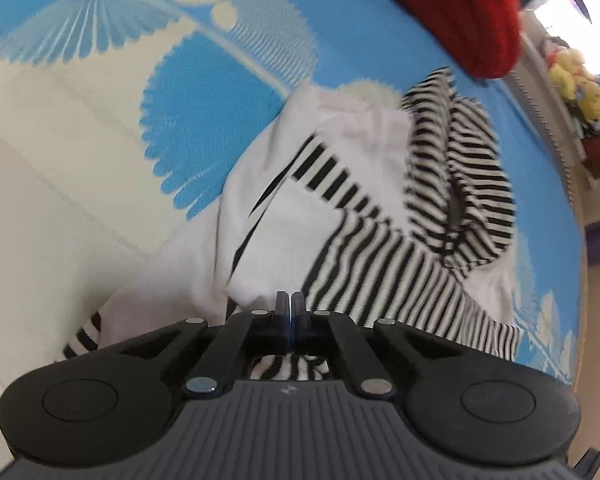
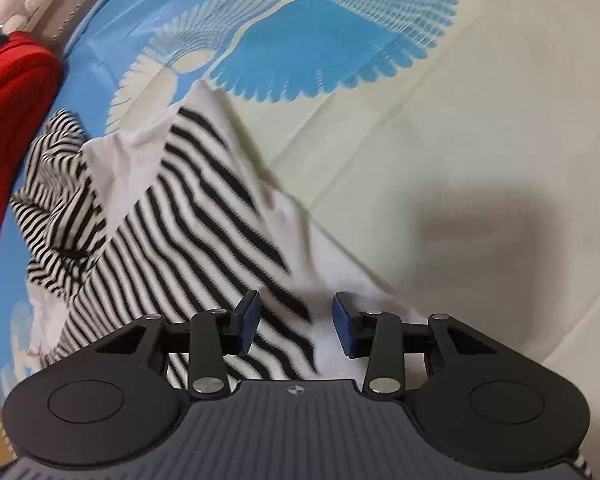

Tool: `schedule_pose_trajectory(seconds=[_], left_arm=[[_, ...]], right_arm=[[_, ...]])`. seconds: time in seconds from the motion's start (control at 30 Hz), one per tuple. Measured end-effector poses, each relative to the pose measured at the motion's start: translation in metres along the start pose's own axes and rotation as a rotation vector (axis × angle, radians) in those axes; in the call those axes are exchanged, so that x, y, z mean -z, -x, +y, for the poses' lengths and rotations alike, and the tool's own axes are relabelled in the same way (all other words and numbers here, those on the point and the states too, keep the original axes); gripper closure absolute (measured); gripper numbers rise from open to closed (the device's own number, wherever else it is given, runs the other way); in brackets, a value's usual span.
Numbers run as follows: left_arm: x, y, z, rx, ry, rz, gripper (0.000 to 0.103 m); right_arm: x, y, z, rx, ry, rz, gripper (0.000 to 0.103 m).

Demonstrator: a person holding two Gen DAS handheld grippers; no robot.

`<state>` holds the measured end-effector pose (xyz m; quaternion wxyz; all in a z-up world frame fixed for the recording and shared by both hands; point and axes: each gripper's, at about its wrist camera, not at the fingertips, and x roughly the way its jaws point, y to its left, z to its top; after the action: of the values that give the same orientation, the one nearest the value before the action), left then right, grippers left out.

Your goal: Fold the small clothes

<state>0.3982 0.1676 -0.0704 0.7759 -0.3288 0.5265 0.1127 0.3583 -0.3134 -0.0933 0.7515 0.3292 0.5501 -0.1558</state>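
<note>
- Black-and-white striped cotton garment with plain white panels (image 1: 340,200) lies rumpled on my blue-and-cream patterned bedspread (image 1: 80,140), its bunched striped part towards the blue side of the surface.
- My left gripper (image 1: 287,305) has its jaws pressed together on a fold of the white-and-striped cloth; striped fabric shows beneath its linkage.
- My right gripper (image 2: 296,330) stands wide open above the same garment (image 2: 188,220), blue-padded fingers (image 2: 249,320) apart, holding nothing.
- Red knitted garment (image 2: 12,120) sits by the far edge of the bedspread (image 2: 480,140), just beside the striped bundle.
</note>
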Motion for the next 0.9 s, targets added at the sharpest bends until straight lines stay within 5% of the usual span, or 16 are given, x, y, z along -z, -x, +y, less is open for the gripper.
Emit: schedule_pose_trajectory(seconds=[0.17,0.3,0.43,0.67,0.73,0.9], left_arm=[[-0.005,-0.002,0.008,-0.037,-0.010,0.020,0.097],[-0.004,-0.018,0.024,0.020,0.094,0.090,0.079],[-0.005,-0.033,0.031,0.024,0.141,0.096,0.077],[-0.003,-0.042,0.033,0.005,0.191,0.079,0.079],[-0.002,-0.036,0.028,-0.012,0.164,0.060,0.097],[0.001,0.012,0.001,-0.003,0.075,-0.039,0.098]], right_arm=[[0.011,0.018,0.027,-0.061,0.132,-0.109,0.060],[0.020,0.011,0.035,-0.078,0.129,-0.041,0.061],[0.026,0.004,0.039,-0.082,0.126,0.015,0.060],[0.030,0.004,0.051,-0.089,0.156,0.020,0.060],[0.031,0.003,0.052,-0.091,0.156,0.026,0.060],[0.032,0.001,0.052,-0.082,0.161,0.028,0.060]])
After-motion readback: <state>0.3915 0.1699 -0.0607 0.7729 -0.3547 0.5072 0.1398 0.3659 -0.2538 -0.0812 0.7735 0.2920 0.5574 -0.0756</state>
